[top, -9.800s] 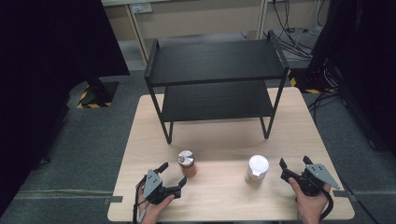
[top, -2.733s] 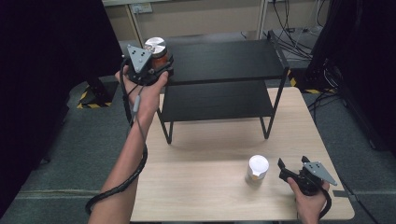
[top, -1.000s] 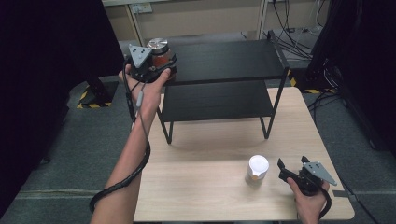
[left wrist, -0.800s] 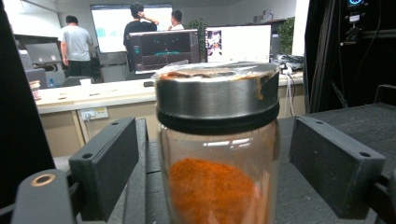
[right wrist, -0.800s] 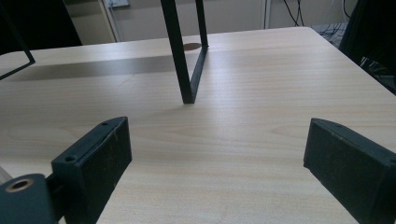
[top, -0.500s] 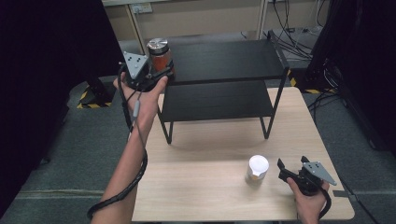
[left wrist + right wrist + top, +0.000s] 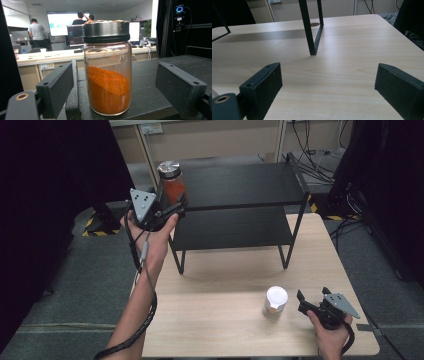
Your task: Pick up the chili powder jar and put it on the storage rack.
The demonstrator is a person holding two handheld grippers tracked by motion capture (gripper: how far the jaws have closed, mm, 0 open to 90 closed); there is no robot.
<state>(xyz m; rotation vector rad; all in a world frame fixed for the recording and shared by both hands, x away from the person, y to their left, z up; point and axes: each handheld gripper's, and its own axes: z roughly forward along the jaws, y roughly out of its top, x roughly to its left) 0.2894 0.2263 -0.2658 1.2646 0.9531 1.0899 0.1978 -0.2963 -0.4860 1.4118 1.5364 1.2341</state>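
Jar (image 7: 107,67) stands untouched between open hand-held gripper (image 7: 125,92) jaws.

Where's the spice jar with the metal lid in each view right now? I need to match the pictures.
High view: spice jar stands on the black shelf's top tier, at its left end, just beyond the left claw.
Left gripper view: jar at centre, between the open jaws, untouched.
Right gripper view: not in it.
Shared landmark: the black shelf.
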